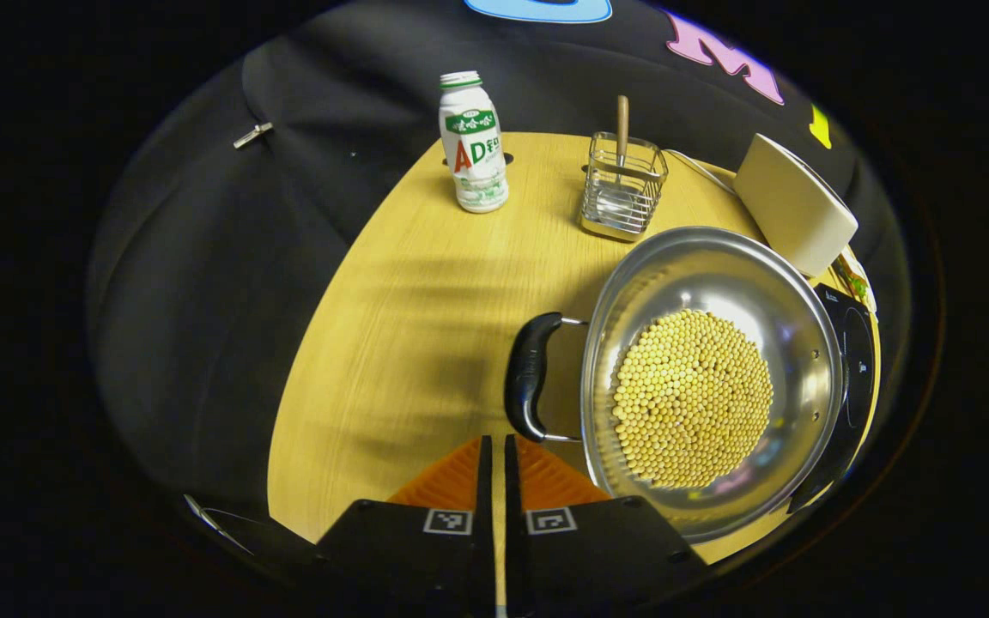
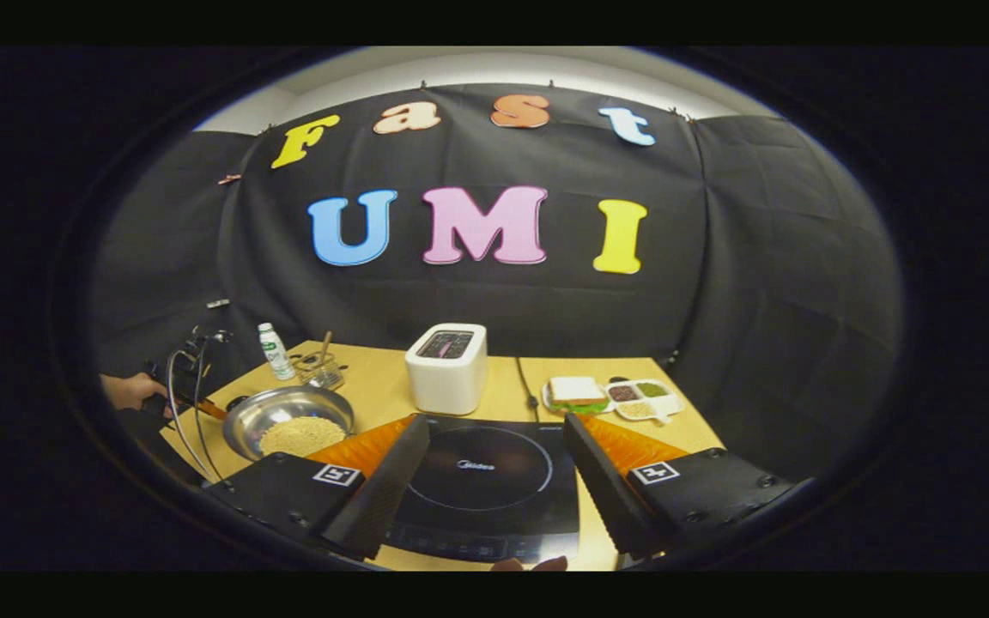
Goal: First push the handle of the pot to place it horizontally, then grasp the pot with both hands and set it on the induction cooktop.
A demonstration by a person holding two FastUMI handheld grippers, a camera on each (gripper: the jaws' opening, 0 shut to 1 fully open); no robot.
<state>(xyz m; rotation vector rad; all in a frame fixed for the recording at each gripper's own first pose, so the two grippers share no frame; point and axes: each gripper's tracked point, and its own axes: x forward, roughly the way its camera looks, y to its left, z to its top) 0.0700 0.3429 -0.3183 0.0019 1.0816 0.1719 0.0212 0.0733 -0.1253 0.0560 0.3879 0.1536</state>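
Observation:
A steel pot (image 1: 803,343) holding a heap of yellow beans (image 1: 692,399) sits on the wooden table. Its black side handle (image 1: 530,378) faces me. My left gripper (image 1: 495,442) is shut with nothing between its fingers, and its tips sit just short of that handle. The black induction cooktop (image 2: 486,472) lies right in front of my right gripper (image 2: 495,422), which stands wide open above its near edge, holding nothing. In the right gripper view the pot (image 2: 288,410) is left of the cooktop, with a hand (image 2: 130,390) holding the other gripper beside it.
A white toaster (image 2: 447,365) stands behind the cooktop. A white drink bottle (image 1: 473,146) and a wire utensil holder (image 1: 623,184) stand beyond the pot. A sandwich on a plate (image 2: 576,393) and a small divided tray (image 2: 645,399) sit at the back right. The table edge (image 1: 314,343) curves left of the pot.

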